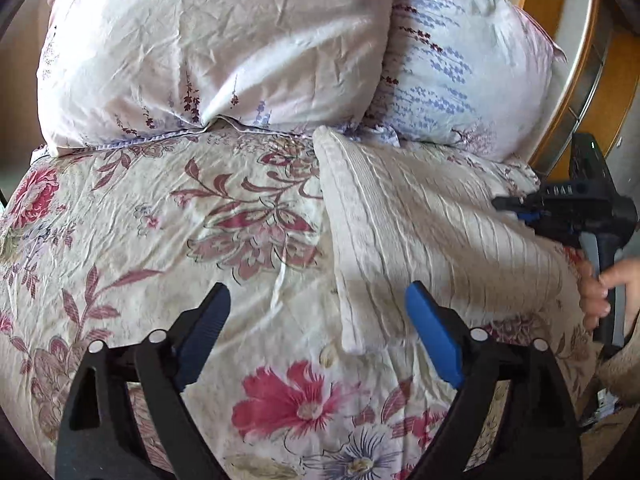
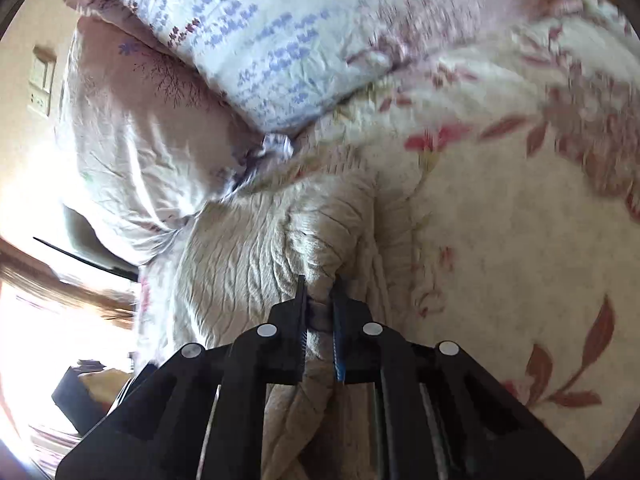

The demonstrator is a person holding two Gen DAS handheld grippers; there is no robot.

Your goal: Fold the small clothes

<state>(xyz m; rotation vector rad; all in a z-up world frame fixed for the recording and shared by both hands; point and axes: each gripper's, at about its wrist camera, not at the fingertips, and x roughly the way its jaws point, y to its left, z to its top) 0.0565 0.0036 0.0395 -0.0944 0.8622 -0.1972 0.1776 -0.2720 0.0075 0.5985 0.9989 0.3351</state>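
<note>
A cream ribbed garment lies on the floral bedspread, its right side lifted. My left gripper is open and empty, just in front of the garment's near corner. My right gripper comes in from the right, held by a hand, at the garment's lifted right edge. In the right wrist view my right gripper is shut on a bunched fold of the garment, which trails away over the bedspread.
Two pillows lie at the head of the bed, just beyond the garment. A wooden headboard stands at the far right. The right wrist view shows the pillows, a wall switch and a bright window side at left.
</note>
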